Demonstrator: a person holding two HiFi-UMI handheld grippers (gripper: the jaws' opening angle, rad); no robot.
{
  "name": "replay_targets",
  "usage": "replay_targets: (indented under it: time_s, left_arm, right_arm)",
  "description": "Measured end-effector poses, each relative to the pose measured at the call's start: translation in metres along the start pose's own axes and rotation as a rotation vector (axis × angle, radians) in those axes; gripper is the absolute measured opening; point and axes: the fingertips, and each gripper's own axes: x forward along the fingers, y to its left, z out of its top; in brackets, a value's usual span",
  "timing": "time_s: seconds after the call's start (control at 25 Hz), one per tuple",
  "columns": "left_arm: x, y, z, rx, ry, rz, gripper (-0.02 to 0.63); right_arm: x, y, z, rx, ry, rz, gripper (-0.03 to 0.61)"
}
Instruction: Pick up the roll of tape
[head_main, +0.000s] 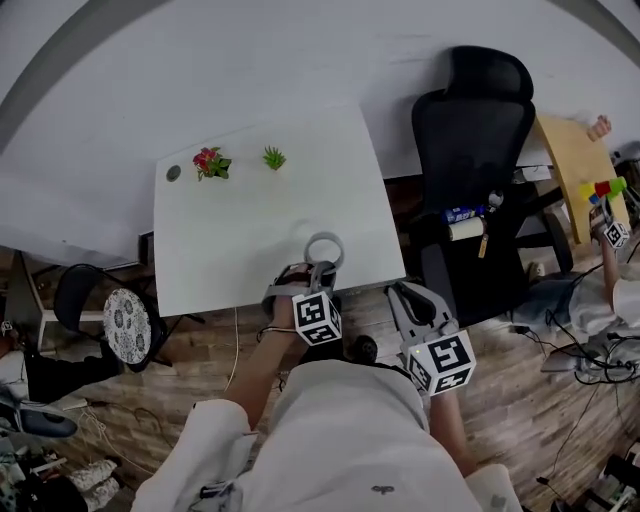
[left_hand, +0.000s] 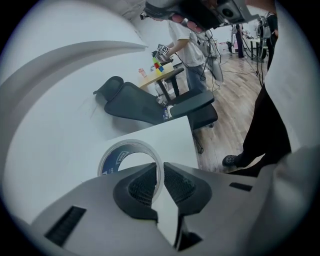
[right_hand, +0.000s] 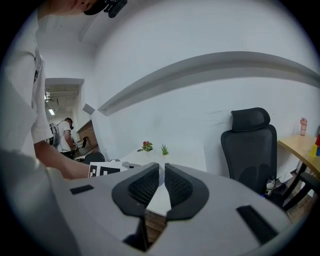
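Note:
The roll of tape (head_main: 324, 248) is a pale ring with a blue-printed core, held over the near edge of the white table (head_main: 250, 230). My left gripper (head_main: 320, 270) is shut on the ring's wall, one pad inside the ring and one outside. In the left gripper view the tape (left_hand: 117, 156) stands up beyond the left gripper (left_hand: 160, 182), clear of the tabletop. My right gripper (head_main: 400, 292) hangs off the table's near right corner, over the wooden floor. In its own view the right gripper (right_hand: 162, 182) is shut, with nothing between the pads.
A red flower pot (head_main: 210, 162), a small green plant (head_main: 274, 157) and a small round disc (head_main: 173, 172) sit at the table's far left. A black office chair (head_main: 470, 130) stands right of the table, a wooden desk (head_main: 570, 165) beyond it. A round stool (head_main: 126, 325) is at left.

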Motion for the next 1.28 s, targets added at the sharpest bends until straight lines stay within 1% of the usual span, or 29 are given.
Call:
replay_targets:
  time_s: [0.36, 0.68, 0.8, 1.0, 1.2, 1.28]
  left_arm:
    - [-0.067, -0.022, 0.02, -0.132, -0.021, 0.115, 0.055]
    - [-0.124, -0.032, 0.038, -0.244, -0.063, 0.221, 0.055]
    - [-0.144, -0.034, 0.05, -0.303, -0.095, 0.254, 0.055]
    - [-0.174, -0.035, 0.066, -0.426, -0.176, 0.299, 0.055]
    - [-0.193, -0.034, 0.074, -0.492, -0.218, 0.309, 0.057]
    - [-0.201, -0.03, 0.073, -0.545, -0.245, 0.316, 0.057]
  right_arm:
    - [-0.028, 0.016, -0.02, -0.029, -0.003, 0.099, 0.028]
    - [-0.05, 0.03, -0.017, -0.071, -0.035, 0.174, 0.017]
    - [-0.055, 0.034, -0.014, -0.092, -0.045, 0.202, 0.014]
    - [-0.058, 0.038, -0.009, -0.11, -0.058, 0.244, 0.008]
    - [-0.057, 0.043, -0.001, -0.129, -0.068, 0.28, 0.008]
    - [-0.055, 0.046, 0.003, -0.136, -0.07, 0.295, 0.008]
